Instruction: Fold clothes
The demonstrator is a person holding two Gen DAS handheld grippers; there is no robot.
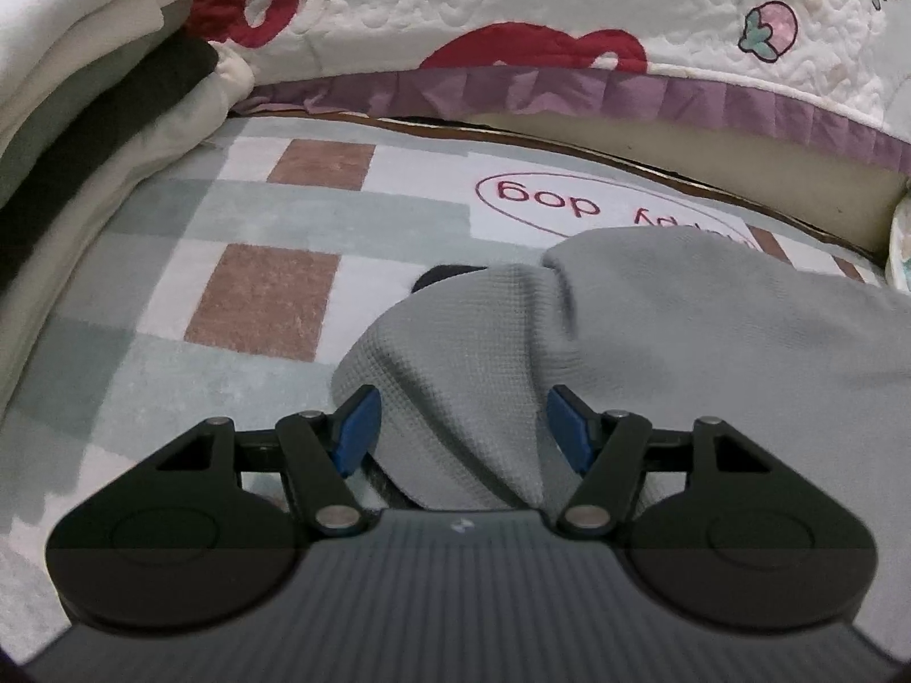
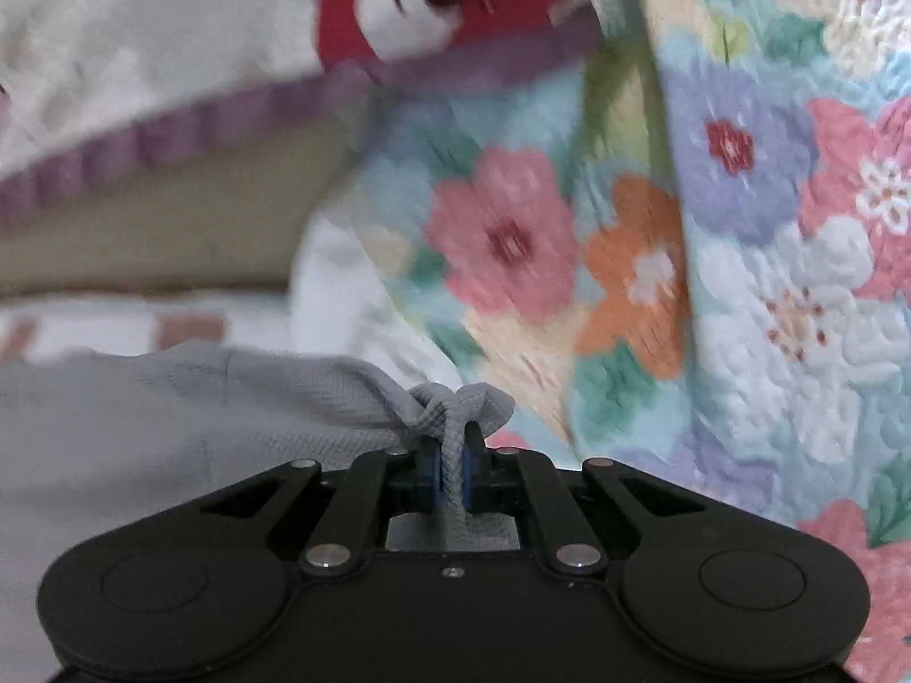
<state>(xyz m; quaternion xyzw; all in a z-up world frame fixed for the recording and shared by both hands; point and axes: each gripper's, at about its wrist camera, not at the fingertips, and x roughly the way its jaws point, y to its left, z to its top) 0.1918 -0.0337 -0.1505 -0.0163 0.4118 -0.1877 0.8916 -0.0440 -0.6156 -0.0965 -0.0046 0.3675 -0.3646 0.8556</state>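
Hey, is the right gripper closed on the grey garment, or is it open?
Shut on it. The right gripper has its blue pads pressed together with a bunched fold of the grey garment pinched between them.

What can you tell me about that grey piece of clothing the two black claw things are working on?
The grey garment looks like soft waffle-knit cloth, plain and rumpled. It lies on a checked mat in front of quilted bedding. A ridge of it rises between the open blue pads of the left gripper, which do not press on it. The right gripper is shut on a bunched fold. A small dark piece pokes out from under its far edge; what that is I cannot tell.
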